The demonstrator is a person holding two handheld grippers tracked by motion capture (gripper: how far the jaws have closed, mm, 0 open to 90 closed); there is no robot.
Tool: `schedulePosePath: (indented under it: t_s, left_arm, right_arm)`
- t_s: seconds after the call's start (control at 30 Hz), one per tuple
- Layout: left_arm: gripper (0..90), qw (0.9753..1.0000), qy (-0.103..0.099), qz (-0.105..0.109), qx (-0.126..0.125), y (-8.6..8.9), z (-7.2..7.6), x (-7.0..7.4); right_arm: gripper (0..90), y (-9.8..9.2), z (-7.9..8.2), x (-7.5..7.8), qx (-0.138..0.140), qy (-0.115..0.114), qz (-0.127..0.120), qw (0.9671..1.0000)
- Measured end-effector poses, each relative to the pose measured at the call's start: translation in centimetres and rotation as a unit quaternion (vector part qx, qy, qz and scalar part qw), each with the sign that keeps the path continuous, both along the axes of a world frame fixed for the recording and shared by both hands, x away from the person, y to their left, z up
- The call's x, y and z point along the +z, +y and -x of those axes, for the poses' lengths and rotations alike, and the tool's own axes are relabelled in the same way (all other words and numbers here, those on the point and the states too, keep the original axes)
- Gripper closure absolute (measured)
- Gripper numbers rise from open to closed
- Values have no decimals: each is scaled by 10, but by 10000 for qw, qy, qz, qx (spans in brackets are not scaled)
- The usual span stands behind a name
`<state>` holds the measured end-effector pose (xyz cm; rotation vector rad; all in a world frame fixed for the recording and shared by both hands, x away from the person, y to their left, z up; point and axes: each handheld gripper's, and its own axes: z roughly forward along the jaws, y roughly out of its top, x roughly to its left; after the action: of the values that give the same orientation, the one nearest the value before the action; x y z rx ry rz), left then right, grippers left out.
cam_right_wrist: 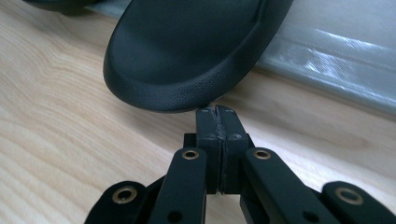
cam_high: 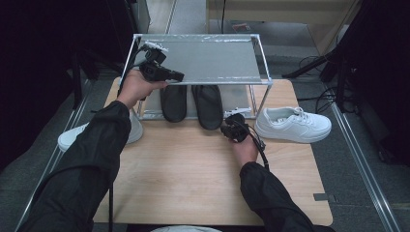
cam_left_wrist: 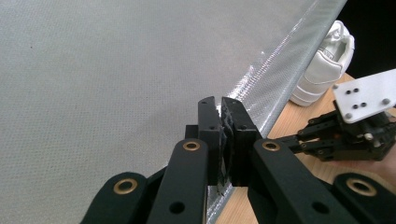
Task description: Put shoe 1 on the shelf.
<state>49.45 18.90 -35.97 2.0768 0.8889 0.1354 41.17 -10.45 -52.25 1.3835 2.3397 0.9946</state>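
Wooden table point(cam_high: 193, 164): both tools clenched empty, right tool point(cam_right_wrist: 218, 112) against black slipper point(cam_right_wrist: 187, 51).

left white sneaker point(cam_high: 72, 137): half behind sleeve | black slippers point(cam_high: 174, 102): toes under rack shelf point(cam_high: 208, 60)

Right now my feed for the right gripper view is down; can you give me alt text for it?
The right gripper, jaws shut with nothing between them, points at the rounded end of a black slipper just ahead, tips at its lower edge. The slipper lies on the light wooden table, with the silver base of a shoe rack behind it.
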Motion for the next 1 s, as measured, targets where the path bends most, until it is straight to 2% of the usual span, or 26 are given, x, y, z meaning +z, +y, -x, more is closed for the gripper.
schedulePosePath:
  t_s: [0.1, 0.2, 0.33, 0.57, 0.8, 0.9, 1.0]
  left_arm:
    - [877, 10000, -6, 2, -4, 0, 0, 0]
    - [877, 10000, -4, 5, -11, 0, 0, 0]
    - [877, 10000, 10, 30, -3, 1, 0, 0]
    - [876, 10000, 12, 52, -19, 1, -1, -1]
    - [869, 10000, 11, 57, 9, 1, -1, -1]
    - [868, 9999, 104, 107, 54, 2, -2, 0]
    - [868, 9996, 182, 164, 109, 2, -3, 0]
  right_arm:
    - [900, 11, -7, 0, -42, -3, -1, 10000]
    - [900, 16, -10, -1, 5, -2, -13, 10000]
    - [900, 32, -15, 1, 104, 0, -9, 9999]
    - [900, 55, -22, 3, 274, -37, 163, 9995]
    - [900, 62, -26, 2, 265, -1, 132, 9996]
    - [900, 61, -26, 2, 277, 21, 97, 9996]
    - [900, 54, -23, 8, 290, -1, -157, 9995]
